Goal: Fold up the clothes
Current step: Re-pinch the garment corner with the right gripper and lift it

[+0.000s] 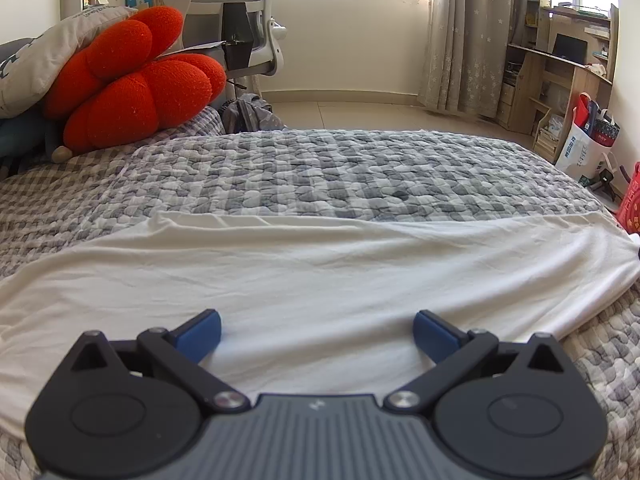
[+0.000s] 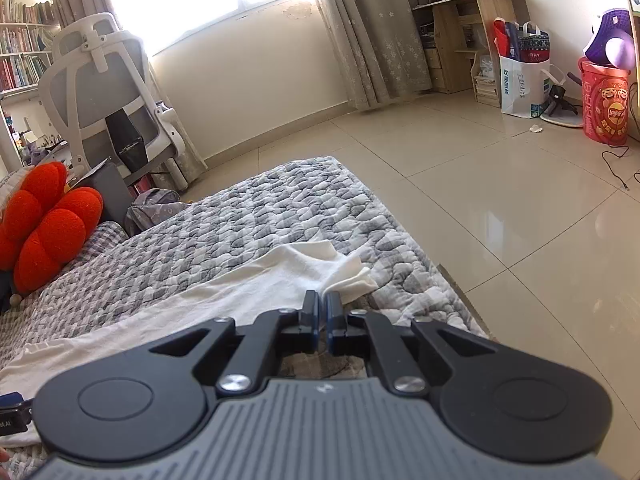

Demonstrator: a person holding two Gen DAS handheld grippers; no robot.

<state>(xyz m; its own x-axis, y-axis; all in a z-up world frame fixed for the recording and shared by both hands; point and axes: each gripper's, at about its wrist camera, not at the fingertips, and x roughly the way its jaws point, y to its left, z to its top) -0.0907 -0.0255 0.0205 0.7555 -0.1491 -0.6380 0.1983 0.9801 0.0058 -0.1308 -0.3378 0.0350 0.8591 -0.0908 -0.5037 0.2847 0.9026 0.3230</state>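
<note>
right gripper (image 2: 323,312): nearest the lens, jaws pressed together, pinching the edge of the white garment (image 2: 256,288) just short of its bunched corner at 12 o'clock. left gripper (image 1: 317,334): jaws spread wide, hovering over the same garment, nothing between them. garment: lying flat across grey checked quilt (image 1: 320,168). red cushion (image 1: 132,80): 10 o'clock on quilt.
</note>
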